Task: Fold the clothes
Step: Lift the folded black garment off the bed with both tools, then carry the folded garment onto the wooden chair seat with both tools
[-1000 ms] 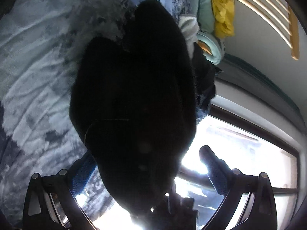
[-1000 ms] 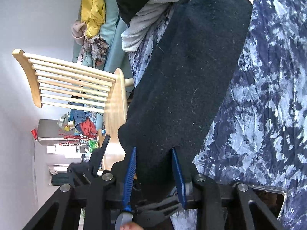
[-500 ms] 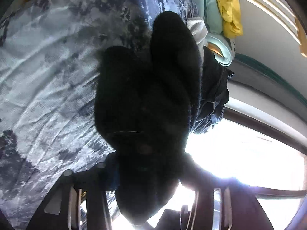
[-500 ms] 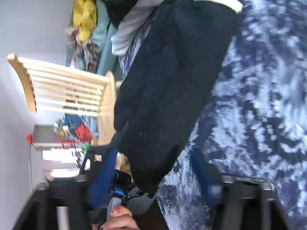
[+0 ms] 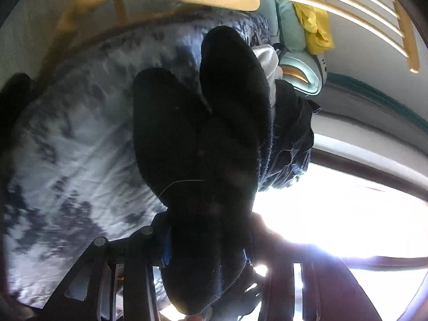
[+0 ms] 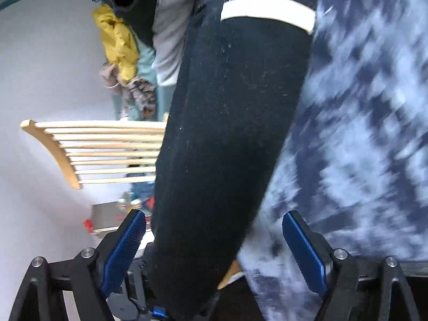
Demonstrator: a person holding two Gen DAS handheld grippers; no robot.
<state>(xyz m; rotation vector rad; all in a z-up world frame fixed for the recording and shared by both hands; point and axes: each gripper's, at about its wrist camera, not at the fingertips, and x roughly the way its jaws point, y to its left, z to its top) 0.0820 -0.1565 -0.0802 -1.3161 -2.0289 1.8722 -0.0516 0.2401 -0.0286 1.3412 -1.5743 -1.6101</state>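
Two wrist views of a fold in progress on a bed covered by a blue-and-white mottled sheet. The item in hand is a black sock — apparently a pair, since the left wrist view shows two rounded ends lying one against the other, while the right wrist view shows a long black length ending in a white band at the far end. The left gripper is closing on the near end of the sock; the fabric fills the gap and the dark fingers press in from both sides, though glare from the window hides the right-hand finger almost wholly. The right gripper is opening: its blue ribbed pads stand wide apart, the sock passes between them, and neither pad touches it. The sock lies stretched along the sheet, near its edge, one end raised toward the left gripper. Beyond it sits a heap of other garments — grey, dark and yellow — beside a wooden slatted chair. Judged from this, the pair is matched and laid out, and the grip seems to be passing from the right gripper to the left; the fold itself is not yet made, and the heap appears untouched, so most of the task is left.
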